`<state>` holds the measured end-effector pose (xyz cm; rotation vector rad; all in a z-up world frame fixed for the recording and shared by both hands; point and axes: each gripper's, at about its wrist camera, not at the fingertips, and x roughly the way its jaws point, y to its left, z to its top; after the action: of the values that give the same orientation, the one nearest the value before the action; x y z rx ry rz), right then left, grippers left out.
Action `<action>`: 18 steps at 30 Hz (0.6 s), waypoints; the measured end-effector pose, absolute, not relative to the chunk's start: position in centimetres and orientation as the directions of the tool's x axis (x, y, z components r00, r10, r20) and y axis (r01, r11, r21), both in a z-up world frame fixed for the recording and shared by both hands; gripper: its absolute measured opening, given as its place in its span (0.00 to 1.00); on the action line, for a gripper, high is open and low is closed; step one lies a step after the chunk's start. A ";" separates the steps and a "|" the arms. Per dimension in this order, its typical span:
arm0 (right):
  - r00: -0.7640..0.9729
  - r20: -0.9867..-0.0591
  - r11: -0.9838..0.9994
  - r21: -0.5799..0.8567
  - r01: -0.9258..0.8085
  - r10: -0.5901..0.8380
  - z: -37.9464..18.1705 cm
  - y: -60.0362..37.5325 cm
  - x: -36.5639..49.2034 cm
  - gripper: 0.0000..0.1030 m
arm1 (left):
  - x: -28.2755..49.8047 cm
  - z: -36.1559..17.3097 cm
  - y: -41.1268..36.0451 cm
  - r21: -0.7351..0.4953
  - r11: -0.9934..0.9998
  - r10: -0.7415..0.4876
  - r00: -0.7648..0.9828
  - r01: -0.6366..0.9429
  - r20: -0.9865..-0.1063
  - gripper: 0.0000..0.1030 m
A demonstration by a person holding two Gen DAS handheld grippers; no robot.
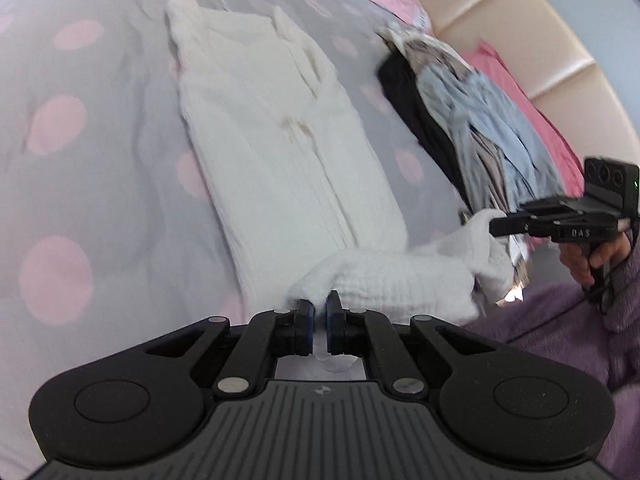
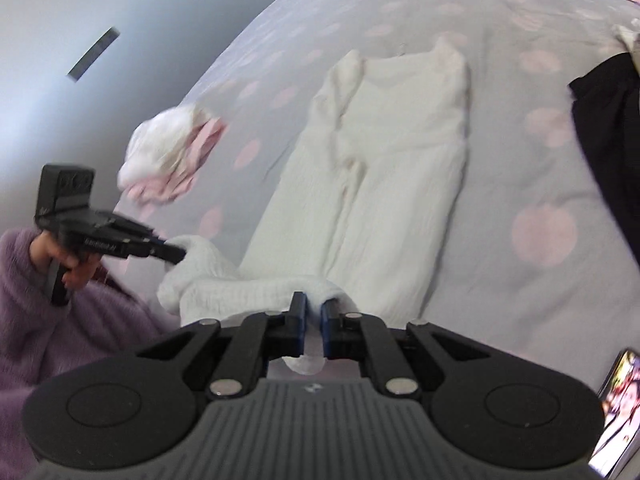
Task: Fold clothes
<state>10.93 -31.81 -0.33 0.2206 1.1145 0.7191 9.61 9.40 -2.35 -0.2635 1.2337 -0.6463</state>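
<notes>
A long white crinkled garment lies flat on the bed, sides folded in; it also shows in the right wrist view. Its near hem is lifted off the bed. My left gripper is shut on one corner of the hem. My right gripper is shut on the other corner. Each gripper shows in the other's view, the right gripper at the right and the left gripper at the left, both pinching white cloth.
The bedsheet is grey with pink dots. A heap of black, blue and pink clothes lies right of the garment, by a cream headboard. A small white and pink bundle lies to the left. A phone lies at the lower right.
</notes>
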 end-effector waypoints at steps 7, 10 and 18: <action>0.283 -0.771 0.817 0.499 -0.287 0.571 -4.1 -32.2 15.6 0.08 | 14.4 -5.3 8.2 -0.473 0.848 -0.520 0.198 0.241 -0.831 0.03; 0.290 -0.771 0.822 0.511 -0.250 0.567 -5.7 -32.3 16.8 0.08 | 15.6 -6.5 7.8 -0.449 0.864 -0.492 0.201 0.226 -0.847 0.03; 0.293 -0.773 0.826 0.516 -0.226 0.563 -7.6 -31.9 17.5 0.17 | 16.4 -8.3 7.7 -0.437 0.881 -0.468 0.199 0.182 -0.861 0.04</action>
<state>17.54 -31.91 -7.62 0.3365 1.1623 0.5384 16.41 7.69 -8.26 -0.2609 1.2959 -0.4618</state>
